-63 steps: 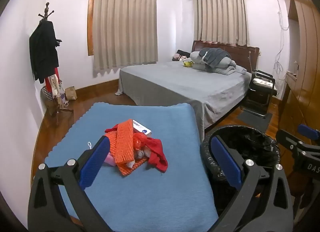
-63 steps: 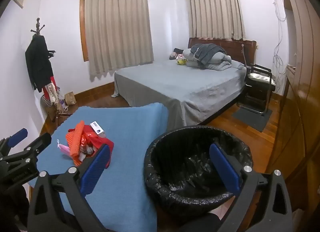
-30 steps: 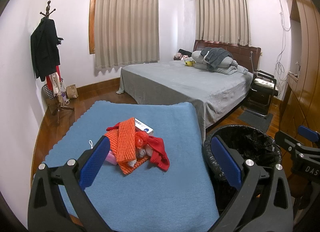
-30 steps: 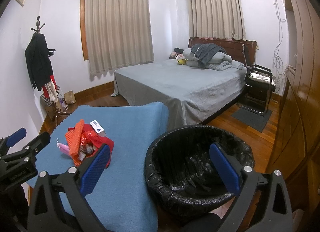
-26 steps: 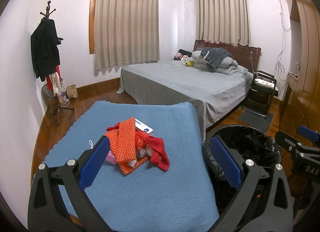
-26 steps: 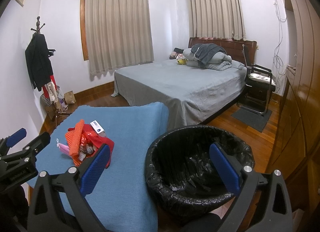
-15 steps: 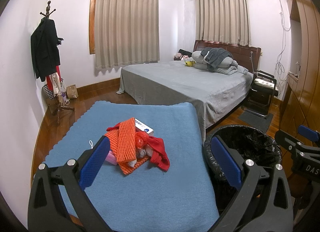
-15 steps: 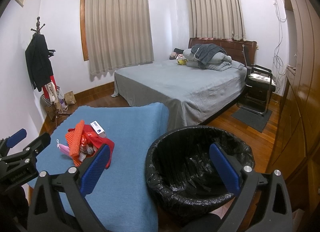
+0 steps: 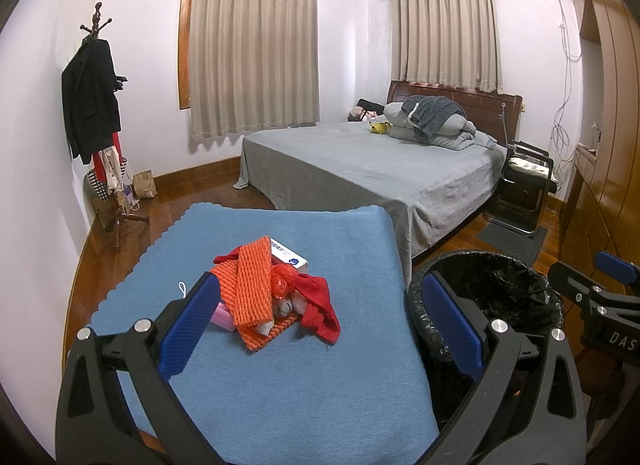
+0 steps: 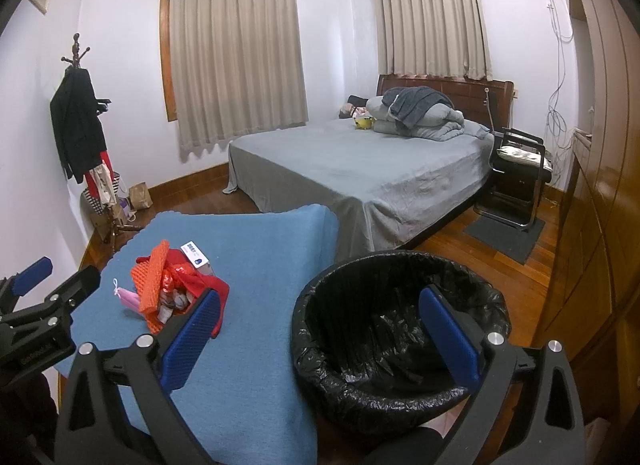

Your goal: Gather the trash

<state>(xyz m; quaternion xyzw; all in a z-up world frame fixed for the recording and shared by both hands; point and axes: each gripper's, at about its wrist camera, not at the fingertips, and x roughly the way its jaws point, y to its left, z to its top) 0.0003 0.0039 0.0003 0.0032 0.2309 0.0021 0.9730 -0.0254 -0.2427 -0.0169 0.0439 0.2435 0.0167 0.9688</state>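
The trash pile (image 9: 276, 293) looks light, soft and loose: foam netting and thin plastic should crush easily and may slide apart, so I judge a pinch on the raised orange net sleeve (image 9: 250, 281), low centre of the left wrist view, the safest hold. It also holds a red plastic bag (image 9: 318, 299), a white and blue box (image 9: 288, 257) and a pink item (image 9: 222, 315), heaped on the blue cloth (image 9: 280, 385). The black-lined bin (image 10: 396, 329) sits lower right. The left gripper (image 9: 320, 321) and the right gripper (image 10: 320, 339) both gape wide, holding nothing.
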